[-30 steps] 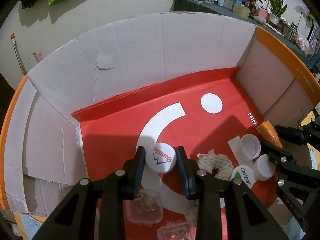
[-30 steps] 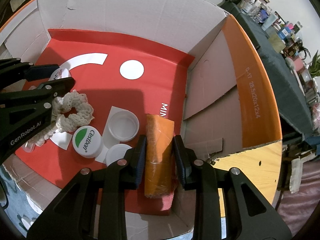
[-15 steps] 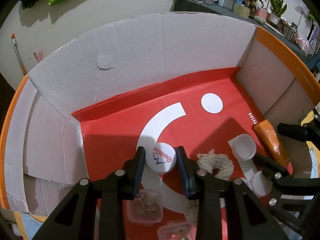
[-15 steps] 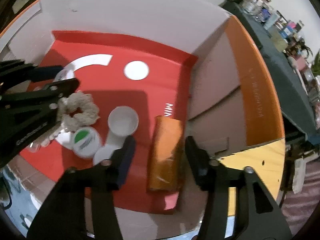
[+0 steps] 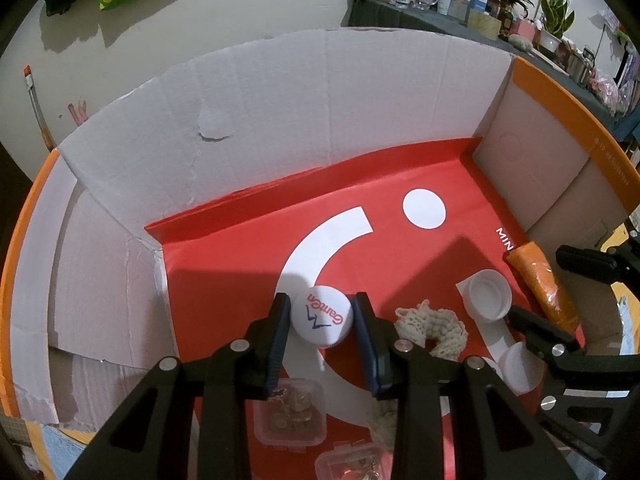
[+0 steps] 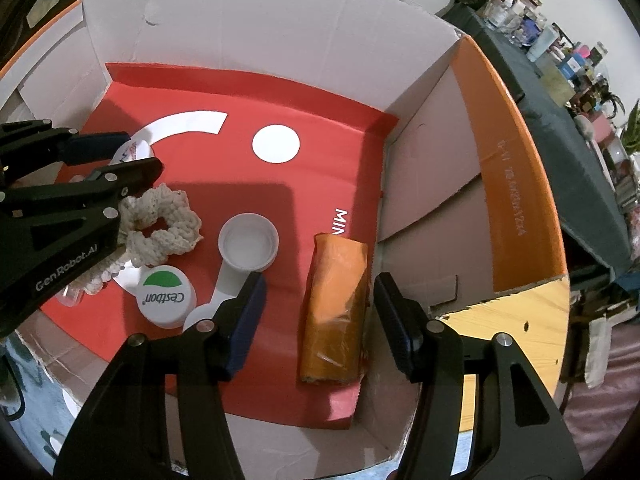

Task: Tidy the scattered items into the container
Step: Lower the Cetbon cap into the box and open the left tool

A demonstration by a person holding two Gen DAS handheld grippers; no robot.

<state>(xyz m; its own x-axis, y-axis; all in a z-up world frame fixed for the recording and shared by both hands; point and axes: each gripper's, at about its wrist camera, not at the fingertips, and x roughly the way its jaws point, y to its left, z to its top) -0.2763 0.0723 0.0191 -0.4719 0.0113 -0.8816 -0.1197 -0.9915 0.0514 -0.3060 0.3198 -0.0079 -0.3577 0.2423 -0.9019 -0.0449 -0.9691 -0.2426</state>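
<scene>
The container is a cardboard box (image 5: 280, 92) with a red floor, also in the right wrist view (image 6: 432, 128). My left gripper (image 5: 322, 316) is shut on a white "GanTen" cap (image 5: 322, 316) low over the box floor. My right gripper (image 6: 320, 304) is open, its fingers either side of an orange wrapped roll (image 6: 336, 308) that lies on the floor by the right wall; the roll also shows in the left wrist view (image 5: 544, 284).
Inside the box lie a cream crocheted scrunchie (image 6: 160, 228), an upturned white cap (image 6: 248, 246), a white "Cestbon" cap (image 6: 165, 300), another white cap (image 5: 520, 368) and two small clear boxes (image 5: 290, 412). A cluttered dark table (image 6: 560, 80) stands beyond the right wall.
My right gripper opened and let go of the orange roll, which now lies on the box floor. My left gripper still holds the GanTen cap in the same place.
</scene>
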